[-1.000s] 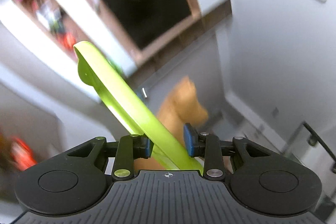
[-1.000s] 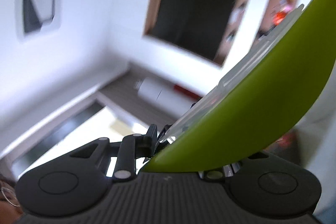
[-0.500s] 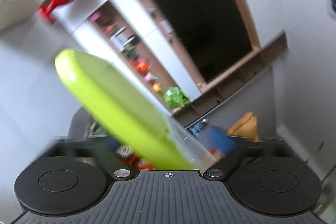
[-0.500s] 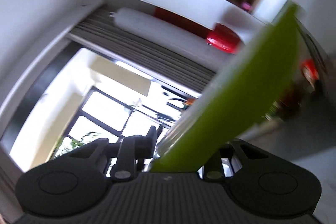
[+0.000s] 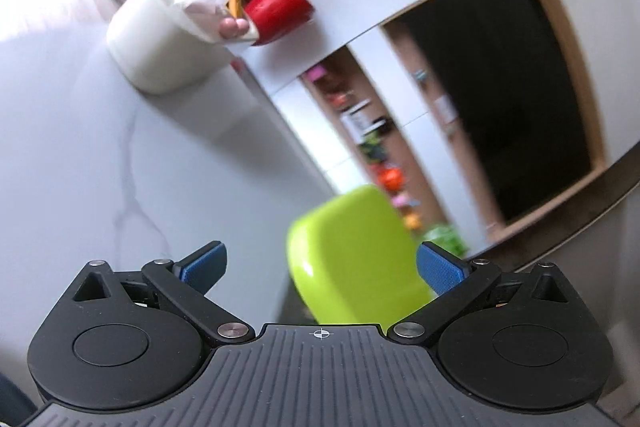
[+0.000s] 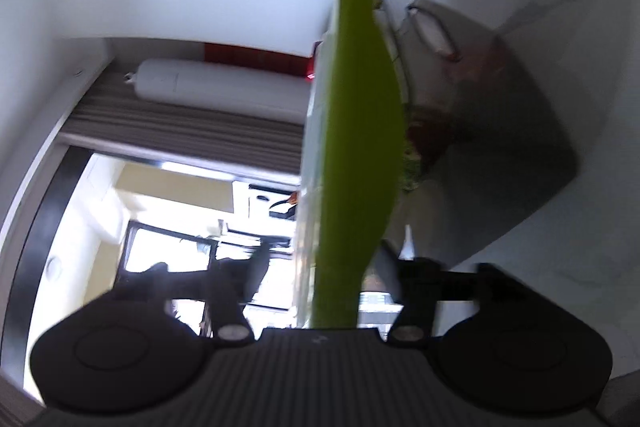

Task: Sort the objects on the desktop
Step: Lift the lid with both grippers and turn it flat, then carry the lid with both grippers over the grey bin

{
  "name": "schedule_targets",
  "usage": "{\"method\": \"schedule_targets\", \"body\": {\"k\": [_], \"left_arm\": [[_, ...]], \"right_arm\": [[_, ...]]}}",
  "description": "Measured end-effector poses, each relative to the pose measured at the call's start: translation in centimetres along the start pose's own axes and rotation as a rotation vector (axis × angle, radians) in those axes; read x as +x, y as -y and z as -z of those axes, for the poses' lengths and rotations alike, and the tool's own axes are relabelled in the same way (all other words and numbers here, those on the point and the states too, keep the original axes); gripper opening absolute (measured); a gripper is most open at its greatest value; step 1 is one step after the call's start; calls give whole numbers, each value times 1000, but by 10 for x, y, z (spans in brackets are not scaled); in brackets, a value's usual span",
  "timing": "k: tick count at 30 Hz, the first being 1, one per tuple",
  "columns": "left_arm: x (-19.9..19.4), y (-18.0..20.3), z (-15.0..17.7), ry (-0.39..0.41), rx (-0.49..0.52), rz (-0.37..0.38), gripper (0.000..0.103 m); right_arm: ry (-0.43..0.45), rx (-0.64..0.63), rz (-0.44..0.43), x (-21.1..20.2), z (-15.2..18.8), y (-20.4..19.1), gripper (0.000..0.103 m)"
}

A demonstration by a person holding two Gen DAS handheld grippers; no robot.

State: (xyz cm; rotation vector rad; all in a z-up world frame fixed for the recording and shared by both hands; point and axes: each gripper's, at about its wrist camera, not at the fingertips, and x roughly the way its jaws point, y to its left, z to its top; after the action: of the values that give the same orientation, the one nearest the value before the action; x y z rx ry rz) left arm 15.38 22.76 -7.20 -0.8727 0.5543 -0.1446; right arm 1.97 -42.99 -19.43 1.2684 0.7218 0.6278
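Note:
A lime-green flat lid [image 5: 356,255] with a clear plastic part shows in both views. In the left wrist view it lies between and beyond the blue pads [image 5: 440,273] of my left gripper [image 5: 320,269], which stands wide open and does not touch it. In the right wrist view the green lid [image 6: 360,131] stands on edge between the fingers of my right gripper [image 6: 320,291]; the view is blurred and I cannot tell whether the jaws grip it.
A white round container [image 5: 160,35] holding tissue and an orange pen stands on the white marble table [image 5: 80,155], with a red pot [image 5: 280,9] behind it. A grey tray-like bin [image 6: 500,131] lies right of the lid.
My left gripper has opened and let go of the green lid. Both views have swung around, now showing the table and the white container.

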Motion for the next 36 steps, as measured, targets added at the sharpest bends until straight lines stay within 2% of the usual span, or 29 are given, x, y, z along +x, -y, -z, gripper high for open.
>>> {"method": "schedule_targets", "body": {"k": [3,5,8,13,16,17,21,24,29,32,34,36], "left_arm": [[28,23,-12,-84,161,-118,103],[41,46,-8,-105,276,-133,103],[60,72,-8,-134,381,-89,103],[54,80,7,-81,483,-30,102],[35,80,21,-33,549,-56,87],[29,80,26,-25,569,-69,77],[20,74,31,-70,537,-26,72],[32,76,33,-87,546,5,74],[43,79,41,-101,573,20,78],[44,77,41,-81,579,24,84],[43,68,37,-93,527,48,93],[45,57,31,-114,459,72,94]], "right_arm": [[20,-41,57,-10,6,-8,64],[75,-115,128,-18,14,-18,66],[151,-234,217,-28,31,-38,66],[187,-366,354,-19,48,-67,65],[197,-360,398,-14,48,-68,62],[193,-336,392,-14,46,-68,60],[200,-333,414,4,33,-103,58],[211,-409,449,-6,26,-129,57],[192,-521,483,5,-2,-168,55],[170,-515,522,26,-32,-169,56],[151,-438,544,37,-48,-160,57],[151,-390,554,40,-54,-146,59]]}}
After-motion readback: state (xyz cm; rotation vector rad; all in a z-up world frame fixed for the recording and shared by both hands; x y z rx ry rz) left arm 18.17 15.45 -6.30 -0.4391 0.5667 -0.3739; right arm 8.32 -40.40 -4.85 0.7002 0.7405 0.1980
